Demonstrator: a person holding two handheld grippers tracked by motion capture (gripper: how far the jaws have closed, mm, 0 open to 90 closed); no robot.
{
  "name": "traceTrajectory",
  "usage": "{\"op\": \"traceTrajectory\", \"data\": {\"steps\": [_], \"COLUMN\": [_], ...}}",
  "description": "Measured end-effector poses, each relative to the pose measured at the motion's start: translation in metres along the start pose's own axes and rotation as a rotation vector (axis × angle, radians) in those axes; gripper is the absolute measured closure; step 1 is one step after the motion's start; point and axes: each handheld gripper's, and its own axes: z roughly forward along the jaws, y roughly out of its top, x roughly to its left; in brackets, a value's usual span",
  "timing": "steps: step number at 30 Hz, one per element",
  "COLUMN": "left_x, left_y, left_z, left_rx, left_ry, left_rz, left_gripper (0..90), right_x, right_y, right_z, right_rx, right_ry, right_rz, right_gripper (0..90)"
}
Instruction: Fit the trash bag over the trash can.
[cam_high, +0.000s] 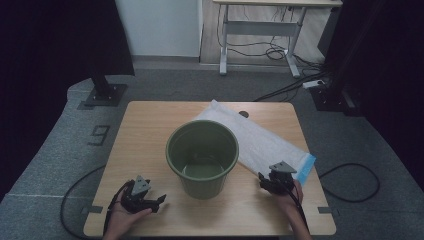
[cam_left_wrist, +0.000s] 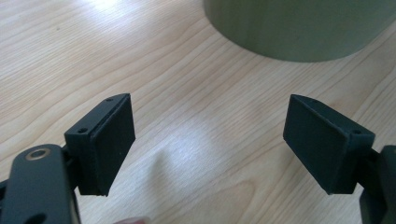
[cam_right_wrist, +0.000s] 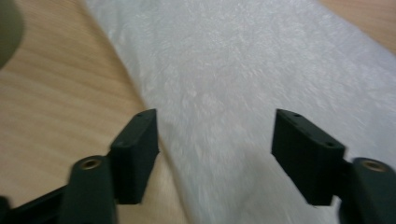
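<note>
Right gripper (cam_right_wrist: 215, 161) with black jaws apart, over white fuzzy fabric sheet (cam_right_wrist: 261, 79), nothing clamped, light wooden tabletop (cam_right_wrist: 60, 107) at left, blurred green pot edge (cam_right_wrist: 9, 28) top-left

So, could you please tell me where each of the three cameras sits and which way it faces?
High view: above the person's side, looking forward and down on the table, green bucket and white bag; both hands with the left gripper and right gripper show.
Left gripper view: rides the left gripper, facing the bucket's base; open jaws show.
Right gripper view: rides the right gripper, over the white bag; open jaws show.
Shared: both gripper views show the wooden tabletop.
</note>
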Motion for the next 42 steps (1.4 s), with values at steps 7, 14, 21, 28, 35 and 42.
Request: {"op": "traceTrajectory", "data": {"steps": [7,14,21,28,35,42], "left_x": [0.01,0.011,0.016,0.028,0.035,0.039], "left_y": [-0.009,-0.006,-0.004,-0.003,-0.004,-0.008], "left_z": [-0.003,-0.004,-0.002,-0.005,-0.004,-0.012], "left_rx": [-0.004,-0.01,-0.009,-0.024,-0.028,-0.04], "left_ry": [-0.028,-0.037,-0.036,-0.031,-0.029,-0.023], "left_rz": [-0.052,-0.059,-0.064,-0.087,-0.104,-0.118], "left_gripper": [16.7,16.9,16.9,17.5,19.0,19.3], "right_x": [-0.011,-0.029,-0.044,-0.047,-0.015,0.02], "right_y": [0.0,-0.014,-0.043,-0.059,-0.036,-0.005], "right_z": [0.01,-0.007,-0.044,-0.063,-0.057,-0.018], "right_rx": [0.039,0.042,0.047,0.058,-0.034,-0.035], "right_ry": [0.006,0.067,0.085,0.094,0.12,0.154], "right_rz": [0.054,0.093,0.139,0.141,0.033,-0.068], "right_gripper": [62.5,88.7,88.9,78.3,34.8,26.5]}}
